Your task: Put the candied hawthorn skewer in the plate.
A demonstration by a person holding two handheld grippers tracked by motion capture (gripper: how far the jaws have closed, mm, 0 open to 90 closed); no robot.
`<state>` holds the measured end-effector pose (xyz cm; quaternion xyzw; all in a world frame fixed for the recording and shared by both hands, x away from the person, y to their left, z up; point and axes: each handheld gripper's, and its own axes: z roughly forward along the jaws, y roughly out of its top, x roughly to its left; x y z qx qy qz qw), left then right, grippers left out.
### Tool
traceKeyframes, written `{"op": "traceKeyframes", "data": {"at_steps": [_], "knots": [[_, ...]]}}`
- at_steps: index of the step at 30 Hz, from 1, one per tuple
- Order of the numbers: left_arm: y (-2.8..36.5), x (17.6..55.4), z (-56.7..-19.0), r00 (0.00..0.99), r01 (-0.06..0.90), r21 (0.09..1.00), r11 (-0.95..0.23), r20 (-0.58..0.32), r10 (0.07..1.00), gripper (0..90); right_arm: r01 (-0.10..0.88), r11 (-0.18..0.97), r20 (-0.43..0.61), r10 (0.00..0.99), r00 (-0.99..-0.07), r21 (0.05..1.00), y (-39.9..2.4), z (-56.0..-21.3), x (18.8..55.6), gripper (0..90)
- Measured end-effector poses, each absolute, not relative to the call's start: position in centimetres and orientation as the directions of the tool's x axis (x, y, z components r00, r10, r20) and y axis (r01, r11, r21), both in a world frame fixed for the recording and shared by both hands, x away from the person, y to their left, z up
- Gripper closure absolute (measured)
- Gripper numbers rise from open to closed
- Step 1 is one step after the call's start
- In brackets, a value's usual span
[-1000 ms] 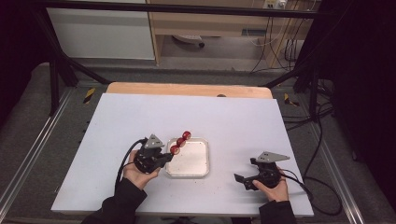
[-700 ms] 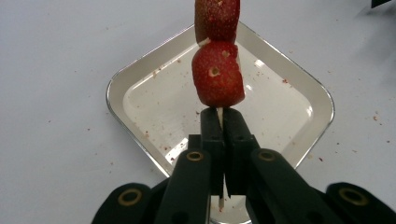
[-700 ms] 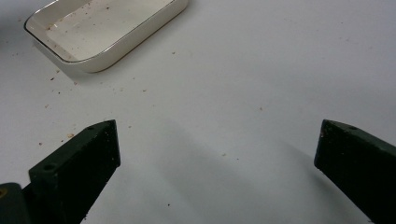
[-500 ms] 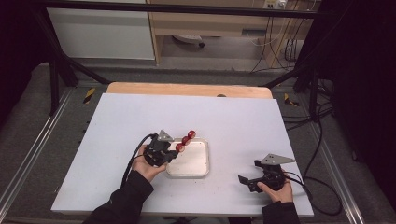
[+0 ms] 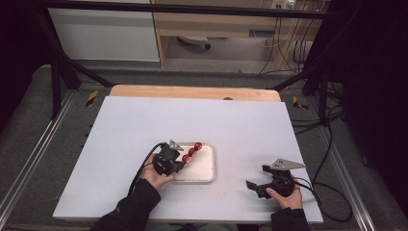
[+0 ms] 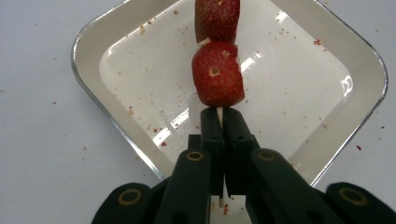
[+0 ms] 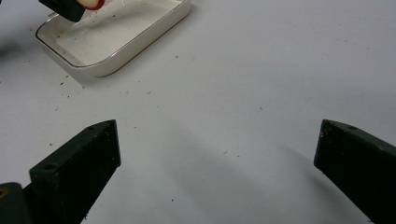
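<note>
Left gripper (image 6: 219, 122): jaws pinching the skewer stick just below the lowest red fruit.
Fruit skewer (image 6: 217, 70): held over the white tray (image 5: 204, 171), centre of the high view.
Right gripper (image 7: 217, 163): jaws spread wide, low right on the table (image 5: 240, 120), well apart from tray.
</note>
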<state>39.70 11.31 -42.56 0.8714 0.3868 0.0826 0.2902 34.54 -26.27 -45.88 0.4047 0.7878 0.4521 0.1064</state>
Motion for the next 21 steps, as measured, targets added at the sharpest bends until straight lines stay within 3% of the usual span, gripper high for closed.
{"op": "traceKeyframes", "data": {"at_steps": [16,21], "knots": [[10.88,39.35,-43.05,0.692,0.622,0.556,-0.551,-0.061,0.72,86.5,0.548,0.269,0.196,0.738,-0.645,0.792,-26.18,-45.99,34.54,0.9],[11.44,39.1,-42.63,0.706,0.593,0.588,-0.55,-0.052,0.706,77.7,0.548,0.264,0.198,0.739,-0.644,0.794,-26.16,-45.98,34.52,0.9]]}}
